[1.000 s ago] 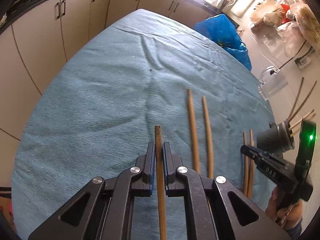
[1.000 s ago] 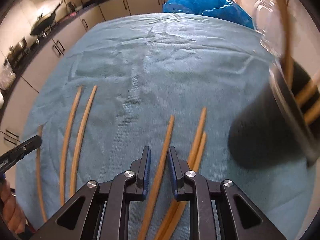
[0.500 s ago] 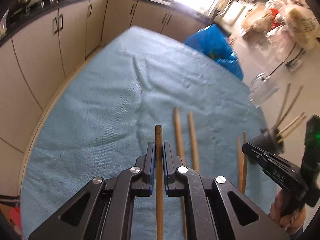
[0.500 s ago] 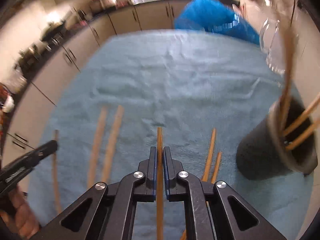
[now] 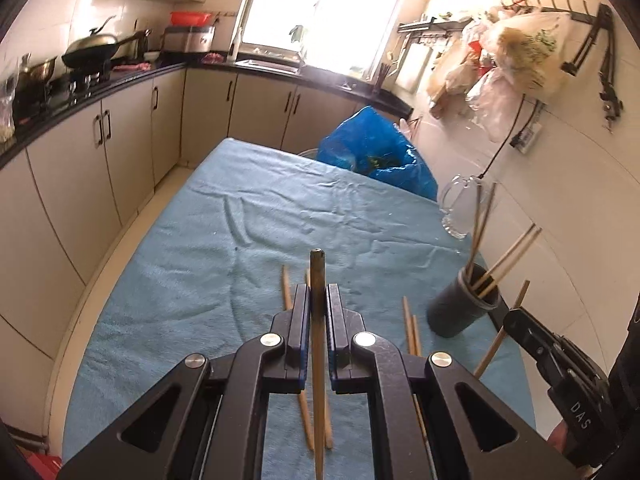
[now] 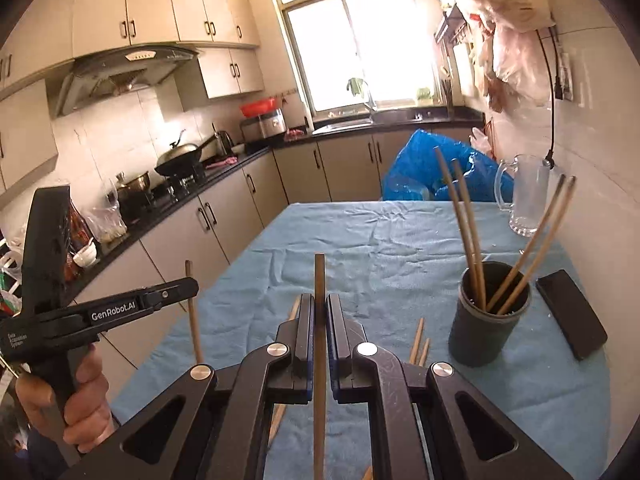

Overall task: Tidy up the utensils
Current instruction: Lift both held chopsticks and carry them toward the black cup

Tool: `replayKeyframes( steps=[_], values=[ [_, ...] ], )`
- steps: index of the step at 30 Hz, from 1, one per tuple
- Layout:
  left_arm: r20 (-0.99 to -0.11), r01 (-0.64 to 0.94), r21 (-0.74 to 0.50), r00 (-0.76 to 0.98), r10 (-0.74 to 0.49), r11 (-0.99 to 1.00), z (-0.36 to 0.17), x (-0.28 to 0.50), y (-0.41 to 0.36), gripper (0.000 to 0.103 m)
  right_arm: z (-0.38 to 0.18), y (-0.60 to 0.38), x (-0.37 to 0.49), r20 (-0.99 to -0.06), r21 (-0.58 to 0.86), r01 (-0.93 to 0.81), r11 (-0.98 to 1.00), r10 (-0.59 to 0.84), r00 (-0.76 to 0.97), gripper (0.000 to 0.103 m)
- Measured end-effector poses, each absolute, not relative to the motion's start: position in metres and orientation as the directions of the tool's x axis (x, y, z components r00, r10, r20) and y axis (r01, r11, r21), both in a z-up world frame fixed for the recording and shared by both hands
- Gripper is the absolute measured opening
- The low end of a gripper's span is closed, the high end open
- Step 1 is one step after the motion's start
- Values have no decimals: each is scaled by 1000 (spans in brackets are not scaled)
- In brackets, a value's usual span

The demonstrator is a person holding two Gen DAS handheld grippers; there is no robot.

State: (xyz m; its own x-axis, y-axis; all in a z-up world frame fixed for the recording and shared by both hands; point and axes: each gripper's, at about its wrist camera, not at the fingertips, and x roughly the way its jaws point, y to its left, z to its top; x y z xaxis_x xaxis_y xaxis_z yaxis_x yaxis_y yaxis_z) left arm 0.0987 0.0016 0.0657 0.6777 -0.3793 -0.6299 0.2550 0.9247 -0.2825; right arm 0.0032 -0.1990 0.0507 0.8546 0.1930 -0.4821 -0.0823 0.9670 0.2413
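My left gripper (image 5: 318,292) is shut on a wooden chopstick (image 5: 317,276) and holds it lifted above the blue cloth. My right gripper (image 6: 319,304) is shut on another chopstick (image 6: 319,276), also lifted. A dark cup (image 6: 488,320) with several chopsticks standing in it sits at the right of the table; it also shows in the left wrist view (image 5: 460,308). Loose chopsticks (image 5: 410,324) lie on the cloth left of the cup, and two more (image 5: 286,286) lie under my left gripper. The left gripper appears at the left of the right wrist view (image 6: 188,280).
A blue cloth (image 6: 380,248) covers the table. A glass jug (image 6: 528,196) and a blue plastic bag (image 6: 416,168) stand at the far right. A black phone (image 6: 572,312) lies right of the cup. Kitchen cabinets (image 5: 100,148) run along the left.
Both grippers have lifted and tilted up from the cloth, each carrying a chopstick. The right gripper closed on its chopstick, which lay between open jaws a second ago.
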Motion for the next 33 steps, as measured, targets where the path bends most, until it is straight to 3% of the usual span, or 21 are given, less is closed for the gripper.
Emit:
replayKeyframes(
  steps=[18,33],
  values=[
    [-609,303,-231,696,-380,925,86,73,-28,7,68,-228,-44,-393,292,-80,953,195,899,6],
    [-595,314,-230,703,-389,921,91,68,-32,7,69,-232,-47,-385,296,-75,952,191,903,6]
  ],
)
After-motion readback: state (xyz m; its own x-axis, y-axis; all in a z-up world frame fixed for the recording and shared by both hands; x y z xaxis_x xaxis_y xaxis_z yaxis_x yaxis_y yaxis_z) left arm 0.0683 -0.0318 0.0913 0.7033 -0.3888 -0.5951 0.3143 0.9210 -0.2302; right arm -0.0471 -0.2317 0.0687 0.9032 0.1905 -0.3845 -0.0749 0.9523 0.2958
